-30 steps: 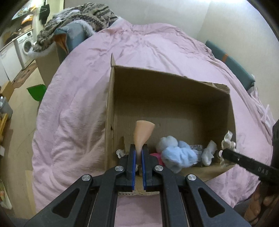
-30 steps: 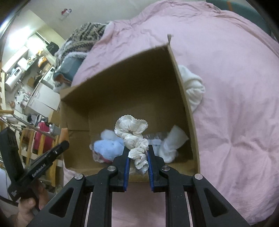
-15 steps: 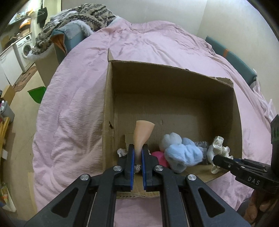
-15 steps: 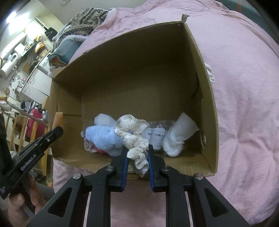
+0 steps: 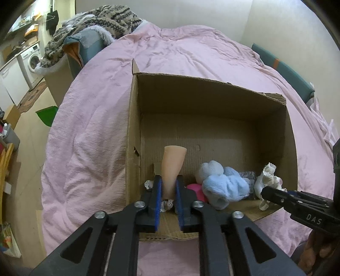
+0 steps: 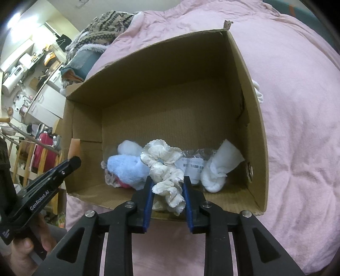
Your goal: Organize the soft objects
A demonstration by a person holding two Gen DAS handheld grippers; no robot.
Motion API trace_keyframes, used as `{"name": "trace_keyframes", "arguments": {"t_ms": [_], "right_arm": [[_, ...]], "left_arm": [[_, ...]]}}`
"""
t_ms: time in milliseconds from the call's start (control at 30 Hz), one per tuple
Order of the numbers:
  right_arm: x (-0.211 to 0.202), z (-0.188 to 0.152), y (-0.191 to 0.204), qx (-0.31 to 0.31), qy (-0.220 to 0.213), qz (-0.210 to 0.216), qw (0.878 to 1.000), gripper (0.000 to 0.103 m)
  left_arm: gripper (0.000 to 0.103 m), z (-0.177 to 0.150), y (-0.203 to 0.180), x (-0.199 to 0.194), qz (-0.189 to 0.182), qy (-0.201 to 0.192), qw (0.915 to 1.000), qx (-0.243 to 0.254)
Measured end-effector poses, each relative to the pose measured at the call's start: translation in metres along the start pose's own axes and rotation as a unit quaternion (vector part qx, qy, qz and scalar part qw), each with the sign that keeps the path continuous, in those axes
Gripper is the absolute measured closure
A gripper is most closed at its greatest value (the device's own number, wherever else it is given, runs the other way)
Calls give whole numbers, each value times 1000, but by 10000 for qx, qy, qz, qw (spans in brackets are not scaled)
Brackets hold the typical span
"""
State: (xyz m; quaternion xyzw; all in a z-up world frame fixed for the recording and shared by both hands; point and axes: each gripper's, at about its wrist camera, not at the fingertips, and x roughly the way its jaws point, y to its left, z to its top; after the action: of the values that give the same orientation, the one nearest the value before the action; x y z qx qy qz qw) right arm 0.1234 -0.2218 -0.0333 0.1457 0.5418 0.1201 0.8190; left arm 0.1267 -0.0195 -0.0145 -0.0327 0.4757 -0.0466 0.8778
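- The left gripper is pointed steeply downward; its jaws are being opened, with a peach-coloured soft piece between the blue pads.
- The right gripper is angled downward likewise; its jaws are being opened around a cream ruffled scrunchie.

A matt, ribbed brown cardboard box is seen on crumpled pink cloth bedding. A fluffy pale-blue plush toy and a satiny, ruffled cream scrunchie are shown.

bed: pink quilt | wall: cream | left: washing machine | floor: light wood
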Motion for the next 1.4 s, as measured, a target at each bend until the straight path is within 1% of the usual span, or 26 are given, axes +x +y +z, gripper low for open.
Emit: {"name": "trace_keyframes", "arguments": {"t_ms": [33,100,133,167,200,233,267,300,333,367,400,433,533,600,667,767,800,833,867,900,967,1067,1133,1200,1300,1400], "right_arm": [[0,0,0,13,-8,23,10000,75],[-2,1,-1,46,-37,60,10000,69],[-4,1,-2,65,-71,86,9999,67],[-5,1,-3,79,-107,117,9998,59],[-7,1,-3,92,-146,141,9998,48],[-9,2,-3,109,-218,183,9995,45],[-12,2,-3,119,-306,221,9992,42],[-14,2,-3,113,-361,238,9990,38],[-16,3,-3,98,-409,251,9988,36],[-19,3,-3,85,-470,267,9985,31],[-21,3,-3,76,-510,256,9983,28],[-23,4,-3,70,-547,193,9983,27],[-33,5,-3,53,-738,40,9973,18],[-42,4,-3,73,-905,32,9959,7],[-52,2,-2,68,-1100,-10,9939,0],[-67,-4,3,-16,-1338,-69,9910,0],[-72,-7,5,-66,-1387,-112,9903,0],[-76,-10,6,-115,-1449,-144,9893,0],[-81,-13,8,-161,-1510,-178,9882,0],[-85,-16,10,-198,-1565,-197,9873,0],[-93,-23,13,-241,-1691,-282,9849,0],[-99,-35,15,-244,-1733,-344,9840,0],[-102,-42,18,-268,-1757,-397,9833,0],[-105,-49,19,-313,-1786,-456,9824,0],[-107,-58,23,-349,-1789,-553,9817,0],[-108,-63,25,-357,-1801,-576,9813,0]], "left_arm": [[87,0,-1,-1,0,-19,10000,7],[87,0,-2,-2,16,-40,10000,53],[87,0,-3,-3,29,-57,10000,75],[87,0,-3,-4,34,-74,9999,91],[87,0,-4,-6,44,-105,9999,109],[86,0,-4,-7,49,-135,9998,119],[81,1,-5,-9,58,-156,9998,130],[69,1,-6,-10,69,-166,9998,133],[59,1,-6,-12,102,-192,9997,125],[40,1,-7,-14,150,-231,9996,114],[34,1,-6,-17,175,-289,9994,107],[34,1,-7,-22,151,-390,9991,117],[34,1,-9,-31,180,-469,9985,224],[34,1,-9,-37,239,-553,9979,252],[34,-1,-6,-47,284,-674,9970,235],[34,-5,-3,-64,355,-852,9954,245],[31,-7,-2,-70,348,-897,9950,254],[26,-8,0,-73,392,-925,9947,234],[15,-9,2,-76,462,-957,9941,204],[8,-11,3,-79,568,-993,9933,179],[8,-14,5,-82,665,-996,9927,156],[8,-21,10,-90,590,-950,9937,94],[7,-28,12,-97,608,-990,9932,97],[3,-36,14,-106,636,-1055,9923,90],[3,-46,16,-120,620,-1145,9915,-18],[2,-56,15,-130,653,-1232,9902,16]]}}
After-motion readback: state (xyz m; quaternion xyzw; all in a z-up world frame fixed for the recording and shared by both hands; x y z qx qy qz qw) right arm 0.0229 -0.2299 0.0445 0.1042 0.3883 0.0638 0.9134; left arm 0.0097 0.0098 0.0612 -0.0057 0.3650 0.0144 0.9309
